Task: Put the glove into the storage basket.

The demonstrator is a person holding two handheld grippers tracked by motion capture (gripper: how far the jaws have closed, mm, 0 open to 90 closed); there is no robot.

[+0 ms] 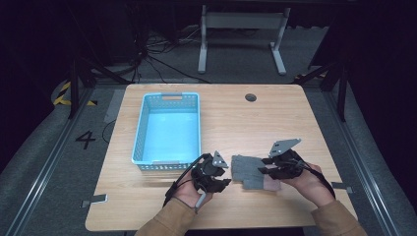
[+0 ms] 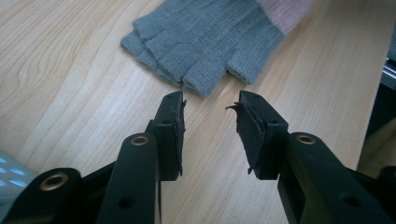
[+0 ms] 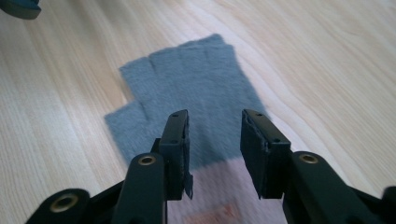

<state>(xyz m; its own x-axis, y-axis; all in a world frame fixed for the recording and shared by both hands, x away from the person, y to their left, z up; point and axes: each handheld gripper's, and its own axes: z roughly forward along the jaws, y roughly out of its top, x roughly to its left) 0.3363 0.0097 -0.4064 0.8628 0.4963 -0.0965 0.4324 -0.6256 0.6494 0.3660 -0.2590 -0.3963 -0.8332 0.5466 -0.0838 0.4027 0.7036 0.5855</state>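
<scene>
A grey fingerless glove (image 1: 247,170) with a pink cuff lies flat on the wooden table (image 1: 255,123), near its front edge. My left gripper (image 1: 227,175) is just left of it, open, its jaws pointing at the glove's finger ends (image 2: 205,42) with bare wood between them. From the right, my right gripper (image 1: 265,168) reaches over the cuff end. In the right gripper view the right gripper (image 3: 215,119) is open, the glove (image 3: 196,88) lies below and beyond the jaws, and nothing is pinched between them. In the left gripper view the left gripper (image 2: 210,105) holds nothing.
A light blue plastic basket (image 1: 140,132) stands at the left of the table, behind my left hand. A round cable hole (image 1: 251,97) sits near the far edge. A table frame and cables are on the floor beyond.
</scene>
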